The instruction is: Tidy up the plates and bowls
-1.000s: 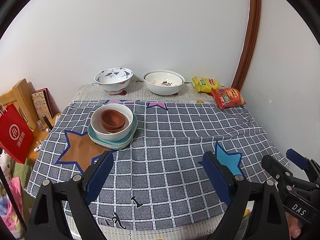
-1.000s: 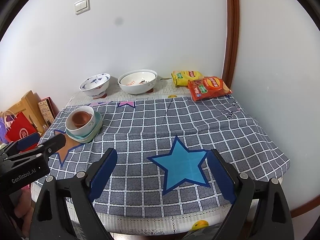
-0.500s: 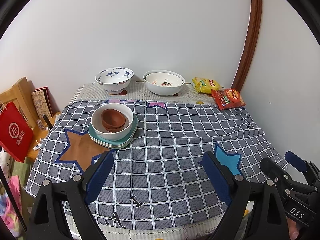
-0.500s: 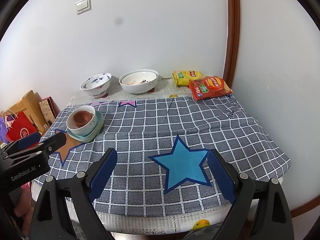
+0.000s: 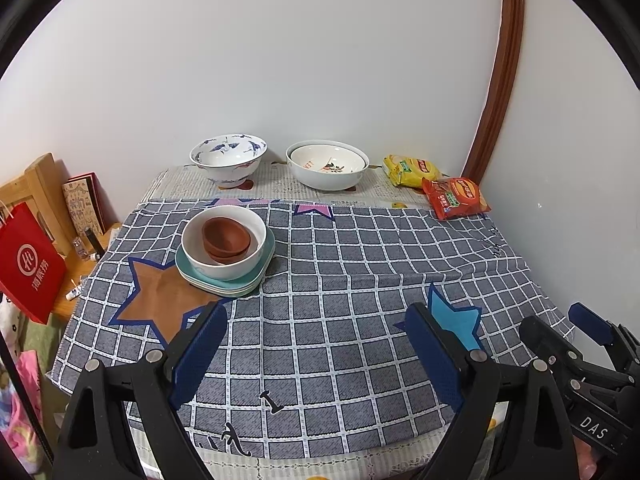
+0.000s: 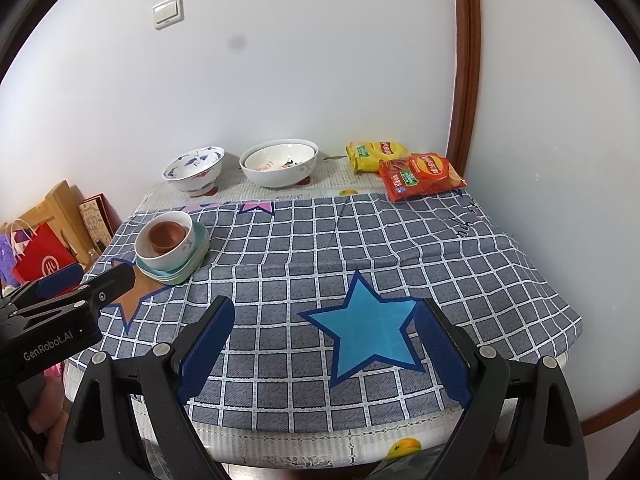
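On the left of the checked tablecloth [image 5: 340,280] sits a stack of teal plates [image 5: 244,282] [image 6: 196,258]. It carries a white bowl [image 5: 236,270] [image 6: 176,254] with small brown bowls [image 5: 226,234] [image 6: 168,234] nested inside. Against the back wall stand a blue-patterned bowl [image 5: 228,156] [image 6: 194,168] and a larger white bowl [image 5: 327,164] [image 6: 280,162]. My left gripper [image 5: 316,316] hovers open over the cloth's near part, below and right of the stack. My right gripper [image 6: 325,306] is open above the blue star, empty. Each gripper shows at the edge of the other's view.
A yellow snack bag [image 5: 410,170] and a red snack bag [image 5: 456,198] lie at the back right corner. A red paper bag [image 5: 28,264] and a wooden rack [image 5: 40,184] stand left of the table. Walls close the back and right sides.
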The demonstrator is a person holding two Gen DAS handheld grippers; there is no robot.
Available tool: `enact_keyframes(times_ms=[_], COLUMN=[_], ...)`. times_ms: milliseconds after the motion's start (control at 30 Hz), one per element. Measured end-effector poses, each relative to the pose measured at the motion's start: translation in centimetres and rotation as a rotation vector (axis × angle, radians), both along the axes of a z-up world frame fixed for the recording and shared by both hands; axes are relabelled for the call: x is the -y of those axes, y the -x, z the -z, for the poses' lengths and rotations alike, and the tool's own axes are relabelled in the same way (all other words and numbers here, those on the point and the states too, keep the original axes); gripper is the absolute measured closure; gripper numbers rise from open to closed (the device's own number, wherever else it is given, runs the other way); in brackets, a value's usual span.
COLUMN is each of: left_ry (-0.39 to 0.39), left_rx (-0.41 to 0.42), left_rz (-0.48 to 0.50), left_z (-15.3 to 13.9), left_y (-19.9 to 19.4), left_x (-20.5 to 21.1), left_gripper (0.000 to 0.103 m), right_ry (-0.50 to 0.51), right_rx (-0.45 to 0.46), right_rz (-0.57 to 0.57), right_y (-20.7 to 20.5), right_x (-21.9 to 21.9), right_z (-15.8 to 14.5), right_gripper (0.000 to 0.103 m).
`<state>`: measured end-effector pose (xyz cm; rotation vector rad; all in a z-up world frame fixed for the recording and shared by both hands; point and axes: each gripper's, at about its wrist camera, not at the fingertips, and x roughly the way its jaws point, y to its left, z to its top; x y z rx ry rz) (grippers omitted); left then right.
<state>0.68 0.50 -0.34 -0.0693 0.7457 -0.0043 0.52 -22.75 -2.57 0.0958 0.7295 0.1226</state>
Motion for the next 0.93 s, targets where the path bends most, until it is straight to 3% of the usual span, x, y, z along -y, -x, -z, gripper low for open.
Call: enact_keyframes(times_ms=[933], left_ry=[-0.011], left_rx=[0.014], left_rz=[-0.01], left_z=[-0.03], left_y=[-0.41], left_x=[0.12], left_gripper=[0.013], right_ry=[0.002], right_rx=[0.007], right_rz=[-0.006], right_y=[-0.18], right_x=[-0.03], right_z=[-0.13], right_gripper=[0.012])
